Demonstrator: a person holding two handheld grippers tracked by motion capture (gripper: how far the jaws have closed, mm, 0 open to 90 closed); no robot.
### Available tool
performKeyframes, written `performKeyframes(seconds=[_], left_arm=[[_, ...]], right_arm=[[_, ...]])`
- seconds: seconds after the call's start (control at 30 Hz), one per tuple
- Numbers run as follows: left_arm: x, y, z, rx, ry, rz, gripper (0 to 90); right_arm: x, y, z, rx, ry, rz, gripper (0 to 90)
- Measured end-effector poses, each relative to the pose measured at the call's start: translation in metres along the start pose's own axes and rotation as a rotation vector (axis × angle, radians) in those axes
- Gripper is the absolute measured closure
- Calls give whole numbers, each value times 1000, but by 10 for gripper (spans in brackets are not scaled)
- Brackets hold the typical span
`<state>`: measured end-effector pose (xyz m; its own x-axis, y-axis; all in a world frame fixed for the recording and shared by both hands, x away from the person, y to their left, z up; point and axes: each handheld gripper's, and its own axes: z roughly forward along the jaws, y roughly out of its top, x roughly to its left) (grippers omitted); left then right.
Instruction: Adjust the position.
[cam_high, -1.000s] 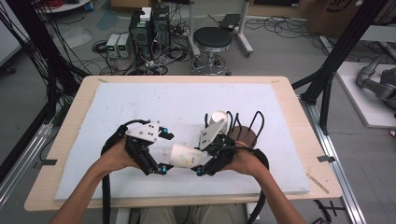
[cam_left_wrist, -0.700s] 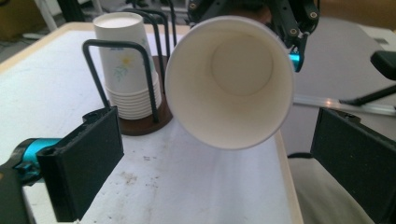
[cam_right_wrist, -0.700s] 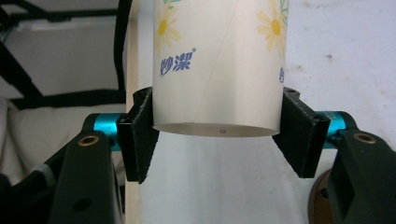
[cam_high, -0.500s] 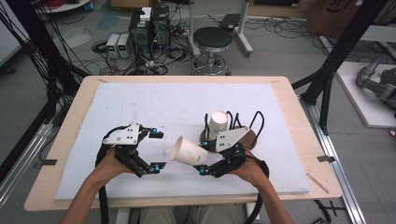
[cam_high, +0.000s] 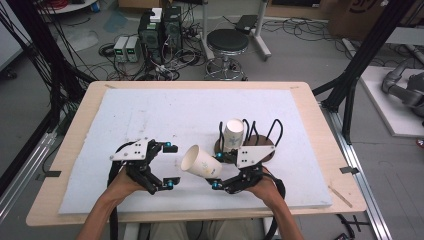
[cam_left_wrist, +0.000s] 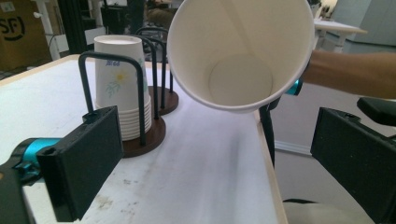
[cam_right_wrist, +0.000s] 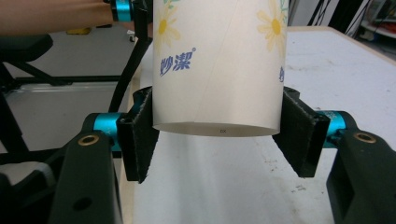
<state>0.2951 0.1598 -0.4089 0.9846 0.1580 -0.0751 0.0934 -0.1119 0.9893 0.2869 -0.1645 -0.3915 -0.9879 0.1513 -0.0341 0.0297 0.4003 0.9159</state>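
paper cup (cam_high: 201, 161) | held tilted at its base by right gripper (cam_high: 218, 170), 9 o'clock of cup rack (cam_high: 266, 148) | left gripper (cam_high: 167, 164) spread, empty | judged light, crushable: to be gripped gently low down

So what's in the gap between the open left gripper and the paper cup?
Nothing. In the high view only bare white table mat lies between the left gripper and the paper cup, which the right gripper holds tilted above it.
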Motion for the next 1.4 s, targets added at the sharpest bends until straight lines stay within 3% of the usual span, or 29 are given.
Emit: performKeyframes(seconds=[0.53, 0.73, 1.0, 1.4], left_arm=[[-4, 13, 39, -7, -66, 11, 23], [-4, 15, 44, -6, -86, 13, 25], [-5, 15, 42, -12, -131, 36, 233], [-5, 15, 42, -6, -149, 47, 297]], right_arm=[[2, -5, 9, -21, 43, 1, 368], [2, -5, 10, -23, 61, -3, 368], [1, -5, 12, -18, 76, -11, 369], [2, -5, 12, -2, 70, -23, 363]])
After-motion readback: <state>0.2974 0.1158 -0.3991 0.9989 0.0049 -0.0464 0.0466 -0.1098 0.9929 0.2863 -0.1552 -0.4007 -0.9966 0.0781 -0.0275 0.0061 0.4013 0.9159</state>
